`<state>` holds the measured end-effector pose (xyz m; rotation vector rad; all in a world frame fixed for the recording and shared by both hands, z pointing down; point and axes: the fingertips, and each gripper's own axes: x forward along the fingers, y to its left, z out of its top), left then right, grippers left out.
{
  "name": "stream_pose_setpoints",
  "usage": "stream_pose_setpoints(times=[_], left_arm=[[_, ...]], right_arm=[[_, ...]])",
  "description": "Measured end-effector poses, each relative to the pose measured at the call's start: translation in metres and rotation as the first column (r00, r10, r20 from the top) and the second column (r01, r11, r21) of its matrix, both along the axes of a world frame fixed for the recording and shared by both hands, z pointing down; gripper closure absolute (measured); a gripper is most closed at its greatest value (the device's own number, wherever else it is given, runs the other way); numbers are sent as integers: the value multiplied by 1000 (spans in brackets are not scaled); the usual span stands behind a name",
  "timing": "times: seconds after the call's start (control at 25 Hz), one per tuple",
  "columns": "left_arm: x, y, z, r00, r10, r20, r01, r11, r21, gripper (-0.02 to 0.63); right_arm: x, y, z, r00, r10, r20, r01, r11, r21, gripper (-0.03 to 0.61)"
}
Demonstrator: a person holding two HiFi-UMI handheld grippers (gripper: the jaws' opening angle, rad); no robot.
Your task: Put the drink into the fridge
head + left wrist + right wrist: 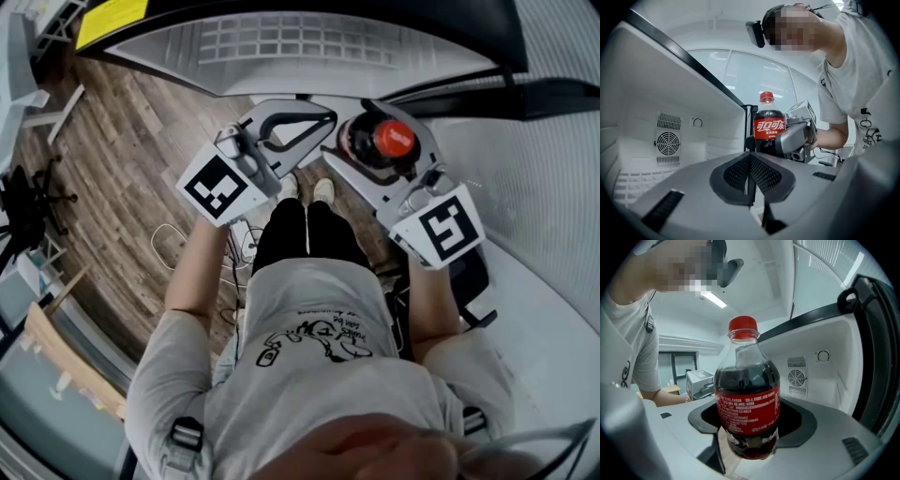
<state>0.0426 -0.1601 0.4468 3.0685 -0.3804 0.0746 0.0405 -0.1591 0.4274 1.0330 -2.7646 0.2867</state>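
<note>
Here, the person stands facing the open fridge [281,56], which fills the 12 o'clock side of the head view. Its white inside shows a wire shelf [281,42]. The cola bottle [394,139] is not in the fridge. It is held upright in the air just in front of the opening, at about 1 o'clock from the person's body and above the wooden floor [112,187].

The right claw [375,142] pinches the bottle around its lower body. In the right gripper view the dark drink, red label and red cap rise straight up from between the jaws [747,404]. A round fan grille [797,377] on the fridge's back wall shows behind, at 3 o'clock.

The left claw [323,117] sits at about 11 o'clock, close beside the right one but not touching the bottle. In its own view the two black pads are pressed together with nothing between them [751,176]. Past them, at 12 o'clock, the bottle [768,124] is seen in the right claw [797,138]. The fridge's white interior [642,117] opens at 9 o'clock.
</note>
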Motion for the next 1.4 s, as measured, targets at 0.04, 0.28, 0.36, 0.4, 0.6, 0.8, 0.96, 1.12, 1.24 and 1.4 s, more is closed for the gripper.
stream_pose_setpoints(times=[0.04, 0.28, 0.36, 0.4, 0.6, 0.8, 0.96, 1.12, 1.24, 1.4], left_arm=[[1, -1, 1, 1000, 1, -3, -1, 1000, 4, 612], [2, -13, 4, 1000, -20, -9, 20, 1000, -5, 612], [2, -18, 5, 1000, -25, -8, 25, 1000, 5, 612], [3, -21, 6, 1000, -28, -6, 28, 1000, 8, 612], [5, -41, 12, 999, -53, 4, 53, 998, 21, 612], [10, -58, 25, 998, -53, 29, 51, 997, 57, 612], [16, -70, 34, 997, -58, 51, 54, 996, 76, 612], [18, -83, 37, 994, -61, 89, 52, 994, 101, 612], [18, -95, 37, 990, -76, 117, 63, 991, 115, 612], [18, -110, 39, 986, -102, 135, 88, 990, 111, 612]], right_arm=[[-1, -2, 1, 1000, 0, 3, 0, 1000, 1, 255], [-3, -15, 7, 1000, 15, 14, -15, 1000, 4, 255], [-2, -21, 7, 1000, 18, 16, -18, 1000, 13, 255], [-2, -23, 7, 1000, 19, 16, -20, 1000, 18, 255], [2, -41, 14, 999, 35, 1, -35, 998, 45, 255], [6, -60, 27, 998, 45, -41, -42, 997, 67, 255], [10, -74, 34, 996, 65, -59, -60, 995, 80, 255], [12, -86, 36, 996, 76, -52, -71, 993, 97, 255], [11, -97, 35, 995, 87, -48, -81, 992, 101, 255], [11, -111, 36, 993, 105, -57, -99, 990, 105, 255]])
